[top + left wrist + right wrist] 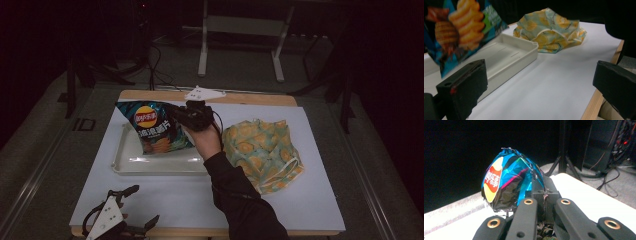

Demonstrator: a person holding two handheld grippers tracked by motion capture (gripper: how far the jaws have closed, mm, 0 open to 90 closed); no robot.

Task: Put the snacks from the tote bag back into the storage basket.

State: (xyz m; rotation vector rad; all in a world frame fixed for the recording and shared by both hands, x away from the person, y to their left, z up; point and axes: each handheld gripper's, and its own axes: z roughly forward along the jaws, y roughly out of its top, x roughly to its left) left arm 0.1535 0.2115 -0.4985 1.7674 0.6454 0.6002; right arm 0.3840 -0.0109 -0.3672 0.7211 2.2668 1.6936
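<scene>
In the high view, the person's right forearm, in a dark sleeve, is reaching up from the bottom edge across the white counter (300, 200), and the hand is gripping the right gripper (176, 114) with the wrist turned toward the left. Its fingers are pinching the sealed edge of a blue bag of potato chips (152, 127), which is hanging tilted over the white tray (150, 167); whether its lower corner is touching the tray I cannot tell. A yellow and green patterned cloth (262, 150) is lying bunched on the counter just beside the tray's right end. The left gripper (142, 205) is resting at the counter's near left corner, its fingers spread wide with nothing between them.

In the left gripper view, the two black fingers (464, 85) are standing far apart over the bare counter (554, 82). Beyond them the chip bag (461, 32) is hanging blurred above the tray (509, 56), and the cloth (550, 35) is sitting behind the tray's corner.

In the right gripper view, the fingers (541, 192) are pressed together on the crimped seam of the bag (504, 182), which is bulging out to the left beyond them, above the counter (586, 200).
</scene>
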